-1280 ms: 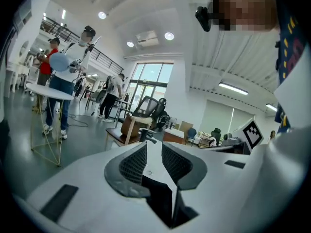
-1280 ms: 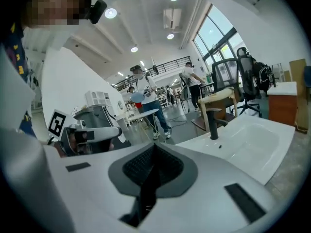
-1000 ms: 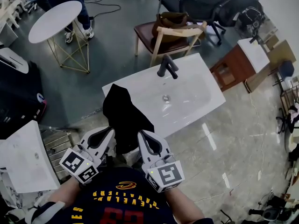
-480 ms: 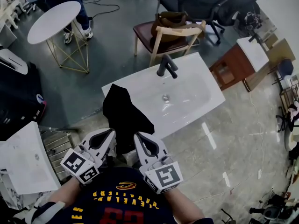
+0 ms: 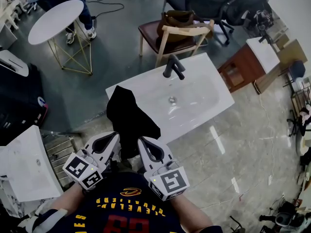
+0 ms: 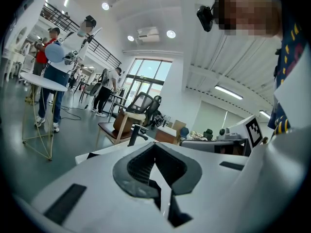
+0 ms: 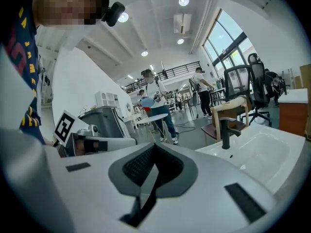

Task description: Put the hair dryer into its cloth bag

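Standing over a white rectangular washbasin top [image 5: 204, 89] with a black tap [image 5: 174, 68], we hold the left gripper [image 5: 115, 138] and right gripper [image 5: 141, 141] side by side, each with its jaws pressed together. Between them a black cloth bag [image 5: 129, 113] hangs off the basin's near left corner. A wooden chair [image 5: 182, 33] and a round white table [image 5: 56, 21] stand beyond on grey floor [image 5: 116, 47]. Whether either gripper pinches the cloth, or the bag holds the hair dryer, we cannot tell.
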Demonstrator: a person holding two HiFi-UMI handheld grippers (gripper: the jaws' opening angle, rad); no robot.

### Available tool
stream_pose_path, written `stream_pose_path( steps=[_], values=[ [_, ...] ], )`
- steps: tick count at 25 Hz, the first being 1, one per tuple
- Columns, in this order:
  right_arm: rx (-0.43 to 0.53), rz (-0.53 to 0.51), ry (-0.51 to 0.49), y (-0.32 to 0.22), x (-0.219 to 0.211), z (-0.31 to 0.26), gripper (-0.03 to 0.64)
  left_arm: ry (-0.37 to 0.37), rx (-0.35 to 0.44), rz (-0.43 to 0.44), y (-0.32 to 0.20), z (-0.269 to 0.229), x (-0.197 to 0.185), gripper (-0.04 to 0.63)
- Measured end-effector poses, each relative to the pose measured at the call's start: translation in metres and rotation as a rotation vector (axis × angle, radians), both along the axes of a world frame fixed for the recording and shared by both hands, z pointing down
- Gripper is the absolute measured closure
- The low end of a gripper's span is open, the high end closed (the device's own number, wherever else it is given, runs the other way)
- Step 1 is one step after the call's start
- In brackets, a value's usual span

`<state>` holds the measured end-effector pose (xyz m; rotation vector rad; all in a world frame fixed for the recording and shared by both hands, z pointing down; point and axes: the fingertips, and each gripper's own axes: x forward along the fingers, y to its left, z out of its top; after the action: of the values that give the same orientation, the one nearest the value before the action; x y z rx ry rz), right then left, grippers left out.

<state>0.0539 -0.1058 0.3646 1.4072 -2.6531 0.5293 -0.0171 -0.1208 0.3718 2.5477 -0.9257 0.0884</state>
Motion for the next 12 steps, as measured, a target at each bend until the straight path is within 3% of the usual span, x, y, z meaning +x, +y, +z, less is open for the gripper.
stream_pose_path(
  steps=[12],
  values=[
    [-0.007,0.0,0.001,-0.0013,0.0011,0.0002,0.609,-0.005,0.007,0.004,0.0001,-0.0015,0.0005,0.592]
  ],
)
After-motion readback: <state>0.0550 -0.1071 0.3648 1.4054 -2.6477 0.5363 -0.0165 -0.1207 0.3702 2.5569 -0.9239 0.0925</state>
